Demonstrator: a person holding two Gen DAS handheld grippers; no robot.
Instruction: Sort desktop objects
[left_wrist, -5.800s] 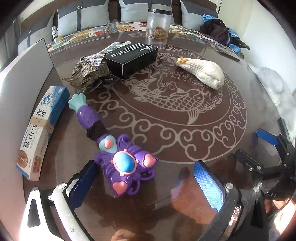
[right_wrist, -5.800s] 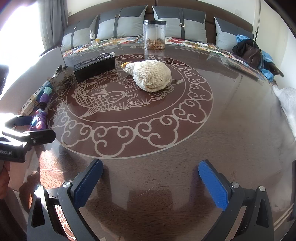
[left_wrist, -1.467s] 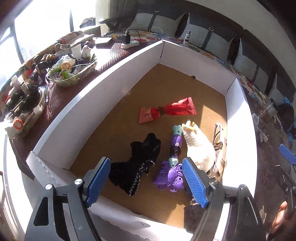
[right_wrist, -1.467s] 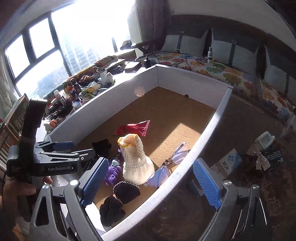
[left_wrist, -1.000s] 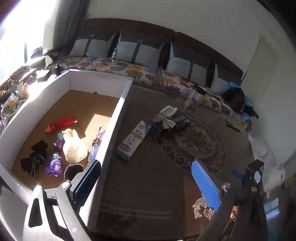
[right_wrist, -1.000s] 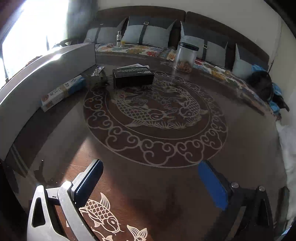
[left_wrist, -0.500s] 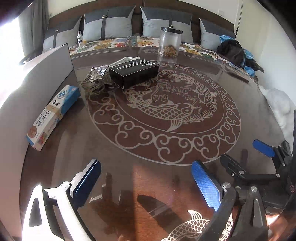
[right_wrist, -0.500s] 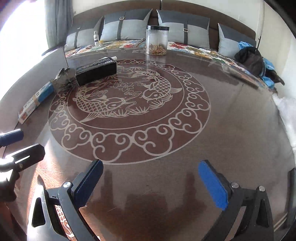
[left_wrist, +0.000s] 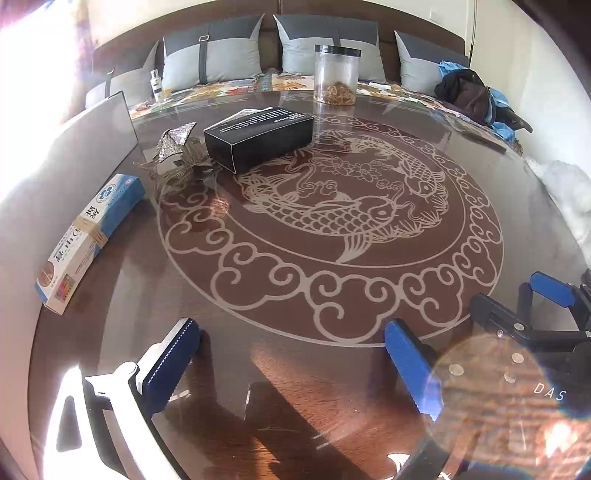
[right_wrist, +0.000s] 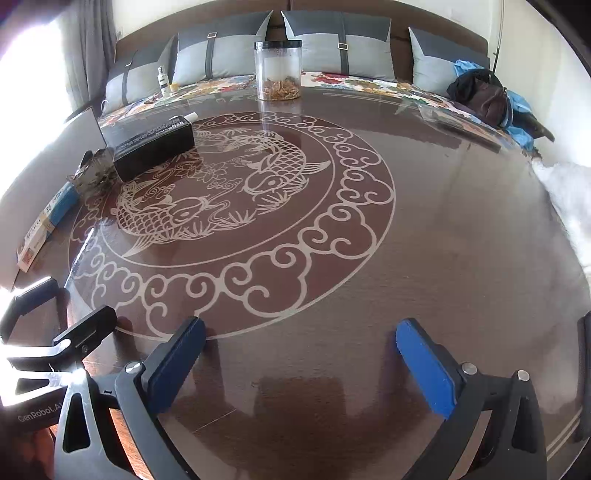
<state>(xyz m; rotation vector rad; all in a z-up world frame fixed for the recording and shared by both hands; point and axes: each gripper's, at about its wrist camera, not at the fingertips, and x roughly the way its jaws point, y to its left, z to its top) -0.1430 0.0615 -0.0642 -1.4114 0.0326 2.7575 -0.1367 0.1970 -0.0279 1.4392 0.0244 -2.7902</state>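
Left wrist view is washed out by sun glare along its left edge and by a lens flare at lower right, which blurs the body of the right hand-held gripper (left_wrist: 517, 306) there; only its blue pads and black frame can be made out. A white panel (left_wrist: 74, 155) on the left is cut off by the frame, so what it belongs to cannot be told. Behind the black box (left_wrist: 258, 138) a flat pale item pokes out, mostly hidden. The glittery hair clip (left_wrist: 177, 155) lies just left of the black box, touching or nearly touching it; its teeth are hard to separate from their reflection in the table (left_wrist: 332, 369). The blue-and-white carton (left_wrist: 88, 236) lies well left of the black box, alongside the white panel. A clear jar (left_wrist: 337, 74) stands beyond the black box at the table's far edge.

The left hand-held gripper (left_wrist: 291, 362) hovers over the table's near edge, jaws spread wide, holding nothing. In the right wrist view, the right hand-held gripper (right_wrist: 299, 354) is likewise spread wide and empty above the bare table.
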